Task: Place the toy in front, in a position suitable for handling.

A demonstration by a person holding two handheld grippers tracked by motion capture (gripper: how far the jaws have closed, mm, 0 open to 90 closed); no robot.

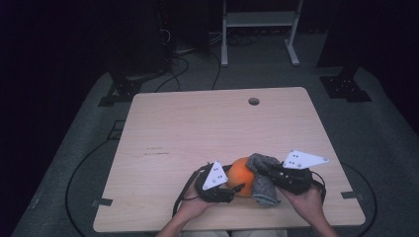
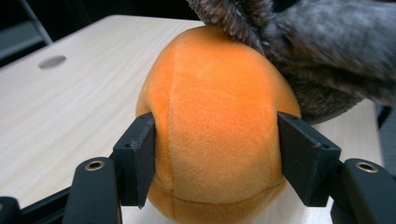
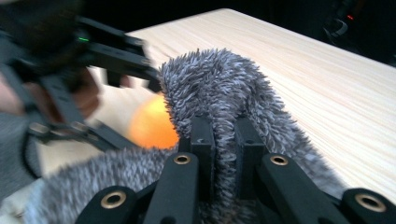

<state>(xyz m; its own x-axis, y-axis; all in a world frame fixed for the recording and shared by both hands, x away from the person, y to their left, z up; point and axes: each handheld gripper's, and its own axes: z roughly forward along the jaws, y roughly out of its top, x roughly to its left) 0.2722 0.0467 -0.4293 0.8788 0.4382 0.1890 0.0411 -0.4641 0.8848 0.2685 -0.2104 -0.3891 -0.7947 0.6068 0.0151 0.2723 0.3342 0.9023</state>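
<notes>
We see a pale wooden table [image 1: 197, 128] with a round cable hole [image 1: 254, 101] near its far edge, standing on grey carpet [image 1: 385, 148]. Beyond it, a white metal frame [image 1: 259, 19] stands on the floor in the dark, and black cables [image 1: 173, 64] trail over the floor at the left.

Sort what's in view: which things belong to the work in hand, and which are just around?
In use:
round orange plush ball, clamped by left gripper
fuzzy grey sock, pinched by right gripper

Just around:
light wooden table
white metal stand
black floor cables
</notes>
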